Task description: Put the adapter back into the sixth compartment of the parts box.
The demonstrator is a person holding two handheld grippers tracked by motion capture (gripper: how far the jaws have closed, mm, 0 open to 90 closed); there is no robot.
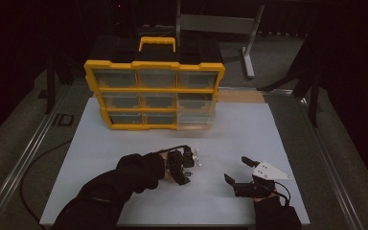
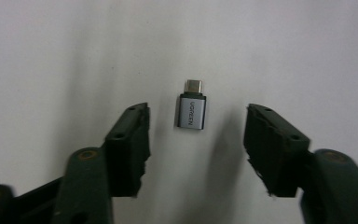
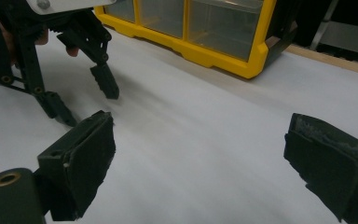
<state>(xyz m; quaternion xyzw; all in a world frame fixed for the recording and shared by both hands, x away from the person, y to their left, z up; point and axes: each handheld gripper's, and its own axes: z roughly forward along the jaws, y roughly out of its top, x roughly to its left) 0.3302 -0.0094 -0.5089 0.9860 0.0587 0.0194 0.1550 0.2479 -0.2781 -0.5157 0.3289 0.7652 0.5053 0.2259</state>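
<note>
**Small adapter framed for pickup on the white mat**

Plainly, a small grey adapter (image 2: pixel 191 111) is seen lying flat on the white mat (image 1: pixel 124 143), well in front of the yellow organizer case (image 1: pixel 153 93) and near the person's edge of the table. It is bracketed by the left gripper (image 2: pixel 193 144), whose jaws stand apart on either side of it with bare mat showing in each gap; no contact is made yet. The adapter's metal plug tip is pointed away from the gripper.

The adapter is judged to be light, rigid and smooth-sided, so it could easily be skidded or flipped by one pad arriving first. A hold across its two long flat sides, at mid-body rather than on the narrow plug, is judged the safest; a low, centred approach is called for because so little height is offered above the mat.

The right gripper (image 1: pixel 243 173) is held to the right of the adapter, also well in front of the case, with its jaws wide apart and nothing between them. Between the adapter and the case nothing is seen lying on the mat. The case is stood upright with its clear drawers closed, and a metal stand (image 1: pixel 249 43) is seen behind it.
</note>
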